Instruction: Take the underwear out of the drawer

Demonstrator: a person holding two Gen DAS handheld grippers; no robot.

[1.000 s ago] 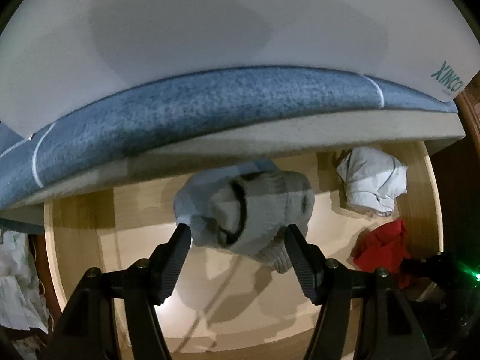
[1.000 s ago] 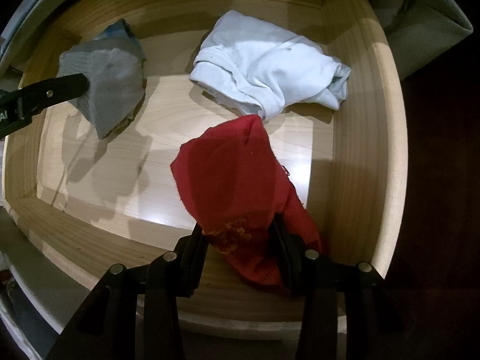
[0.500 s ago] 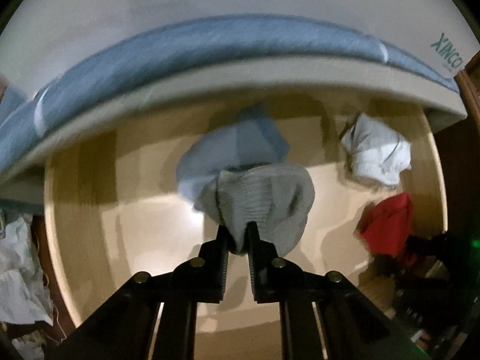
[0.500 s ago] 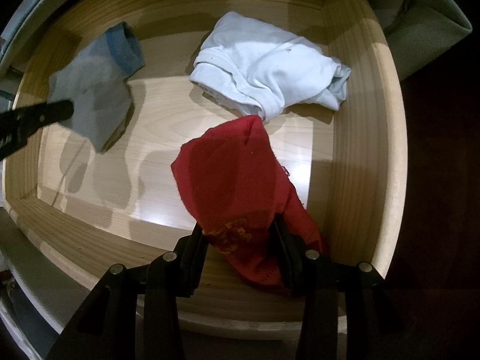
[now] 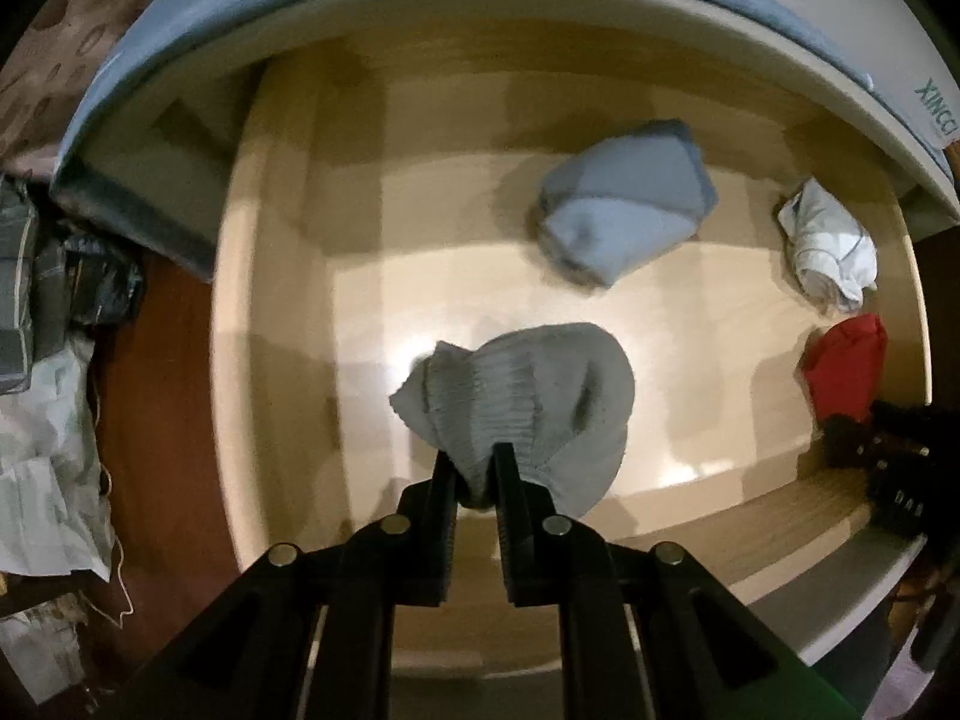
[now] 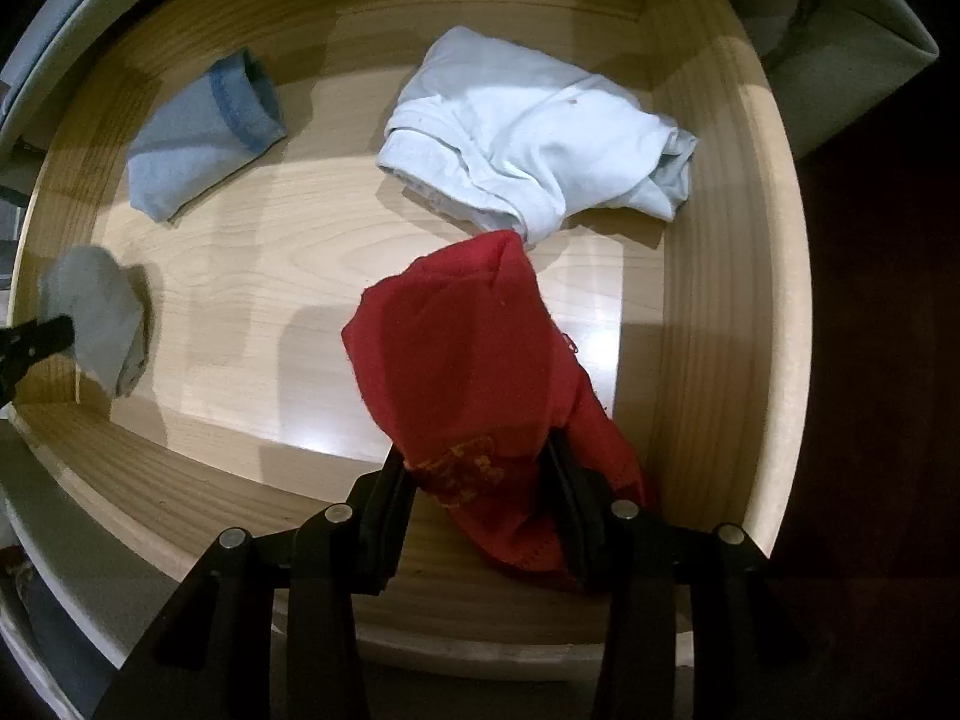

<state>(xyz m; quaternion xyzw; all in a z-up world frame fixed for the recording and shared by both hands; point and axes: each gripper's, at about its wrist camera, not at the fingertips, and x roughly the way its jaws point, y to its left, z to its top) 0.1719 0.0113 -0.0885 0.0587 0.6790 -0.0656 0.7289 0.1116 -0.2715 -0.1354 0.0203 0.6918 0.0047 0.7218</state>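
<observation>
Our left gripper (image 5: 474, 468) points straight down and its jaws are pressed together on a fold of the grey piece (image 5: 522, 402), which bulges above the pads. Our right gripper (image 6: 480, 480) also points down; its jaws stand partly apart and pinch the thick red piece (image 6: 462, 354) between them.

We take the drawer (image 6: 726, 312) as the landmark. The grey piece hangs over the front-left part of the drawer floor, and we judge it is lifted, not lying. The red piece is over the front-right part, near the right wall. Two pieces lie on the floor: a blue piece (image 6: 198, 138) toward the back-left corner, and a white piece (image 6: 534, 126) toward the back-right, just behind the red one. Left of the drawer, outside it, we see crumpled bags (image 5: 54, 432) on a dark floor.

The step in hand, as we judge it, is to carry both held pieces out over the drawer front. To do it well, we should lift each gripper straight up until the hanging cloth is higher than the wall, and only then move outward. The grey fold is small, so we keep the pressure constant and avoid fast swings. The red tip almost touches the white piece; we must lift it without dragging.
</observation>
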